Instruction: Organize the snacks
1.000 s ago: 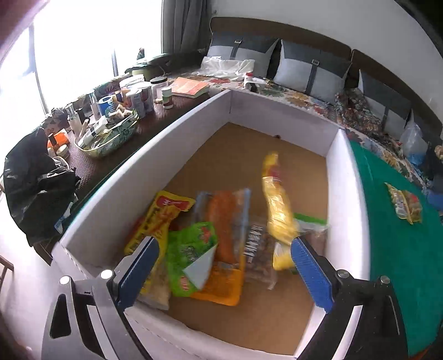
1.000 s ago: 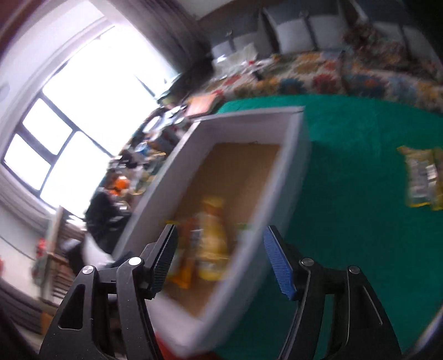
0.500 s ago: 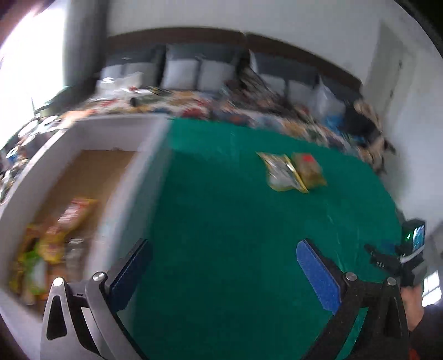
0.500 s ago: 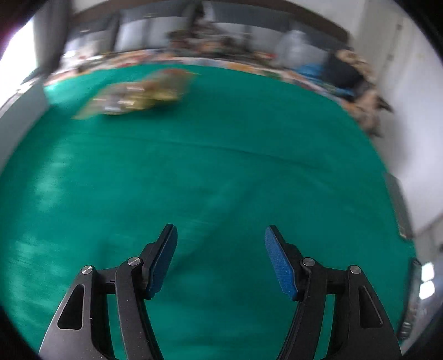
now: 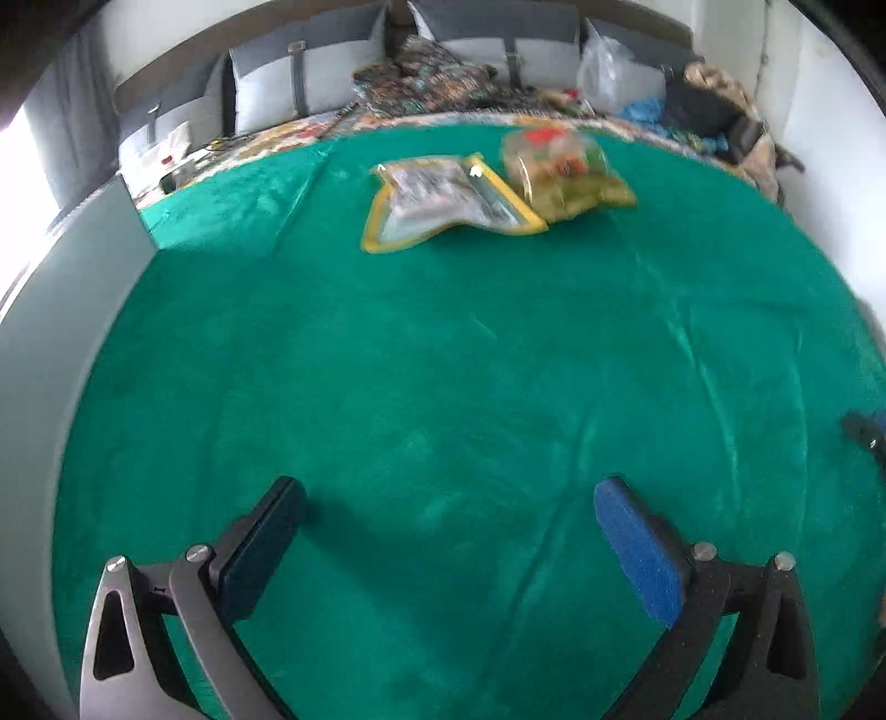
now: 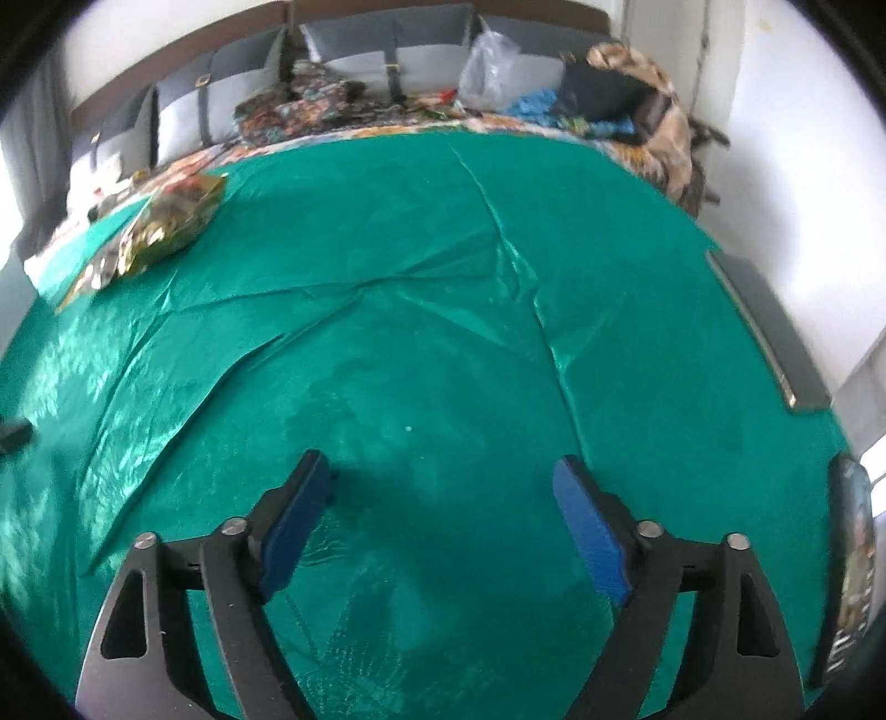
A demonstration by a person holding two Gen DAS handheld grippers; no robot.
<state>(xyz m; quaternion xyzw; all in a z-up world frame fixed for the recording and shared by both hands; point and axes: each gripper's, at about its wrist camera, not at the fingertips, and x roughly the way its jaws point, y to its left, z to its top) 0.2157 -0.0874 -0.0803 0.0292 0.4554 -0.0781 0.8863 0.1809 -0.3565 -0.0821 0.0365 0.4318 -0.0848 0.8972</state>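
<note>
Scanning, left edge: a pale grey-white box wall (image 5: 72,310) rises along the left side of the left wrist view, its base meeting the green cloth (image 5: 443,360).
Left gripper (image 5: 449,493): hovers low over bare cloth with its blue-padded fingers (image 5: 637,548) spread wide and nothing between them; a shadow lies on the cloth beside the left finger.
Yellow-edged packet (image 5: 443,202): a flat, clear-fronted snack bag with a yellow border, lying on the cloth well ahead of the left gripper, toward the far edge.
Green-yellow bag (image 5: 559,171): a puffier snack bag just right of the yellow-edged packet, touching or slightly overlapping its right corner; blurred, so print cannot be read.
Same two snacks, right wrist view: they appear as a shiny, blurred pair (image 6: 160,227) at the far left of the cloth, well apart from the right gripper.
Right gripper (image 6: 442,468): also held low over empty cloth, fingers (image 6: 590,531) set wide apart and gripping nothing.
Cloth: creased, with folds running outward from its middle in the right wrist view.
Far edge: grey cushions (image 6: 365,50), a patterned blanket and a clear plastic bag (image 6: 487,66) sit along a sofa behind the cloth.
Right edge: a dark flat strip (image 6: 769,327) lies along the cloth's right border; what it is cannot be told.
</note>
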